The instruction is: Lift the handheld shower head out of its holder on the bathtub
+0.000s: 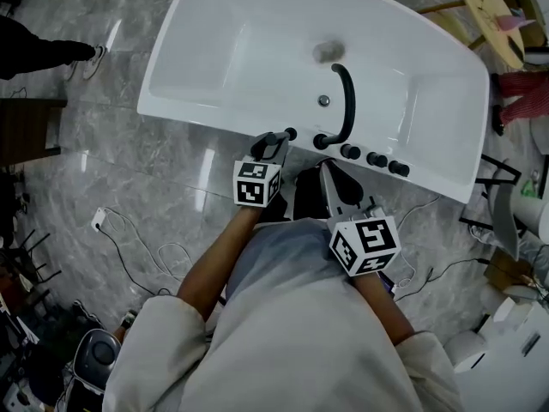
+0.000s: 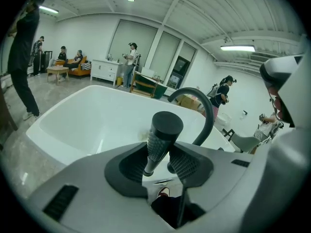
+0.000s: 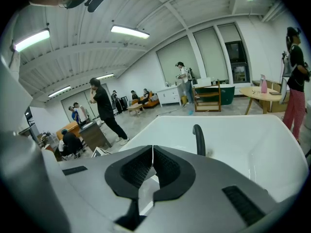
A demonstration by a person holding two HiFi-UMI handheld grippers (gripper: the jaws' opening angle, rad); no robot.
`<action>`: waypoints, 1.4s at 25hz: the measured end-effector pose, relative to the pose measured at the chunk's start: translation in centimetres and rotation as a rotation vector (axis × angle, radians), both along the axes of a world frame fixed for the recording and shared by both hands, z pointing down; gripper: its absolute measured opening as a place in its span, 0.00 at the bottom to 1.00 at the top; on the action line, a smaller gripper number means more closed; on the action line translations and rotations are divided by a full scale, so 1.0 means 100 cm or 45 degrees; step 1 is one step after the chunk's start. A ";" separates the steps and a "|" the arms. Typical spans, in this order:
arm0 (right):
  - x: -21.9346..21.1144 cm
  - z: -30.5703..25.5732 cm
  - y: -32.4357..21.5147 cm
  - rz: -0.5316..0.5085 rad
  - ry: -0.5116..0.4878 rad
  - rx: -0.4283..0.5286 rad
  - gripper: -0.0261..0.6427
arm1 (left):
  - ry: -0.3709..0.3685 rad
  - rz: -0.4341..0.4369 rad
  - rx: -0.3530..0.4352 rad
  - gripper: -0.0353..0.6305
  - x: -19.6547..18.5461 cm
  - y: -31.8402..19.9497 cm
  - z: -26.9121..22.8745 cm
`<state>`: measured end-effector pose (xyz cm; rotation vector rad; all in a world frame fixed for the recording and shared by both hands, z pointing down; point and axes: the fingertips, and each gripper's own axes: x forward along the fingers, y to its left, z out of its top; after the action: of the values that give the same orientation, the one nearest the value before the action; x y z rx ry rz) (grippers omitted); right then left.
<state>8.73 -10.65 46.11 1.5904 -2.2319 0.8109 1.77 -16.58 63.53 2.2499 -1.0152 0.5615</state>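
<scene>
Left gripper (image 2: 158,163) jaws clamped on black shower head (image 2: 163,130), upright on bathtub (image 1: 171,93) near rim | right gripper (image 3: 152,165) jaws closed, empty | best lifted straight up, clear of curved spout (image 1: 346,101) at right.

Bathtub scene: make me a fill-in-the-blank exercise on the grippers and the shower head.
The left gripper is ____ on the handheld shower head.
The right gripper, jaws together, holds ____.
The bathtub is ____ in colour.
Missing words: shut; nothing; white.
</scene>
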 end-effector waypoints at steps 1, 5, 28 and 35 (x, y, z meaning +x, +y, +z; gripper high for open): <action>-0.003 0.000 0.000 -0.001 -0.001 0.002 0.07 | 0.001 0.009 0.001 0.27 -0.001 0.001 -0.001; -0.009 -0.003 0.004 0.000 -0.005 0.017 0.07 | 0.005 0.029 0.002 0.27 -0.003 0.005 -0.007; -0.037 -0.015 0.024 -0.006 -0.008 0.092 0.07 | 0.097 0.020 0.092 0.27 -0.028 0.015 -0.061; -0.044 -0.017 0.028 -0.005 -0.004 0.108 0.07 | 0.134 0.016 0.126 0.27 -0.036 0.020 -0.081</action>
<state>4.35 -7.81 44.42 1.6222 -2.2995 0.7274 -1.81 -14.59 55.42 2.3472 -0.9965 0.4010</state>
